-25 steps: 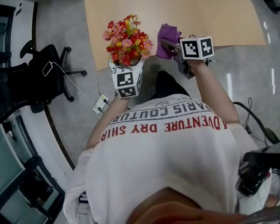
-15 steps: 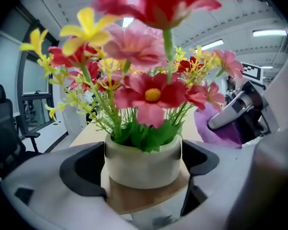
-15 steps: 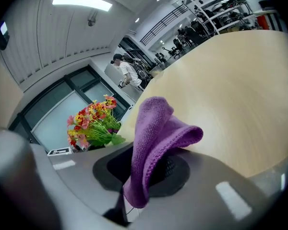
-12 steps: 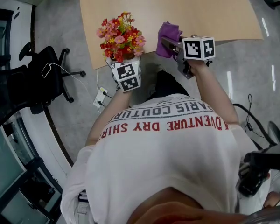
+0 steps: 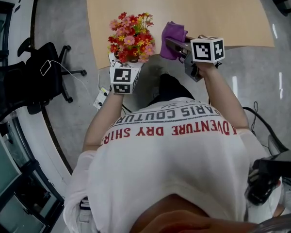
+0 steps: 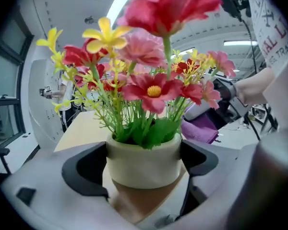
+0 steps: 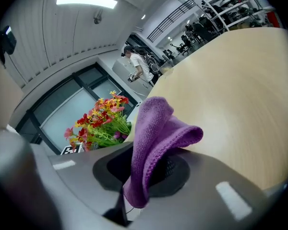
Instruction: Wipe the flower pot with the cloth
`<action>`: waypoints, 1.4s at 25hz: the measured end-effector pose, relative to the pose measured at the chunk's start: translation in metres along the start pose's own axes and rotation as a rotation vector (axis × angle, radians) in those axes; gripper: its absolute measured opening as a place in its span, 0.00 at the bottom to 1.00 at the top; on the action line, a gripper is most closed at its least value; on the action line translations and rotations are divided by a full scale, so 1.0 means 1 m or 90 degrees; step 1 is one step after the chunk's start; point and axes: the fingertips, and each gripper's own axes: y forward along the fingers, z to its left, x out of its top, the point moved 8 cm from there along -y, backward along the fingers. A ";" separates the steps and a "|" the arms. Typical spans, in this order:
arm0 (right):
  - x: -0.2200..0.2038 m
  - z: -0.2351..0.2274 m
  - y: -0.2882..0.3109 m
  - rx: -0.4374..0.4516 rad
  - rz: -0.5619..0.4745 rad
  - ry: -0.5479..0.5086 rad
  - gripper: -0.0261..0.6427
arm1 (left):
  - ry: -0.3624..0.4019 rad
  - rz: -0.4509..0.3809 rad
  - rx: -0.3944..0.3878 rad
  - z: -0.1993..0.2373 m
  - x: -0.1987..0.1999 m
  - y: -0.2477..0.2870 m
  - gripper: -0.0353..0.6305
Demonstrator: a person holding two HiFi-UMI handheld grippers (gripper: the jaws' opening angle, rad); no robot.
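Head view: my left gripper [image 5: 126, 62] sits at the near edge of the light wooden bench [image 5: 208, 8], close to its near-left corner, under a bunch of red, pink and yellow artificial flowers [image 5: 131, 37]. Left gripper view confirms the grip: the two dark jaw pads press opposite sides of the small round cream flower pot [image 6: 143, 164], which is upright with the flowers standing up from it. Bench edge shows right under the pot; can't tell if the base rests on the wood or is clear of it. My right gripper [image 5: 177, 46] is just right of the flowers, also over the near edge, with its jaws pinched on the purple fabric cloth [image 7: 156, 133]. Cloth sticks up out of the jaws and folds over at the top, with a loose end hanging below them. Cloth and flowers are just beside each other with a gap visible in head view, and the cloth isn't touching the pot. Black office chair [image 5: 43, 76] stands on the grey floor [image 5: 68, 23], well off the bench's left edge.
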 end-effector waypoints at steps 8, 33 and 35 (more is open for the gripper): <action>0.025 0.008 0.023 0.082 0.058 -0.061 0.09 | 0.053 -0.009 -0.128 0.023 0.000 0.003 0.79; 0.035 -0.025 0.094 -0.008 0.253 -0.118 0.09 | 0.089 0.005 -0.216 0.036 0.001 0.015 0.79; 0.035 -0.025 0.097 -0.026 0.263 -0.123 0.09 | 0.095 0.008 -0.225 0.038 0.001 0.014 0.79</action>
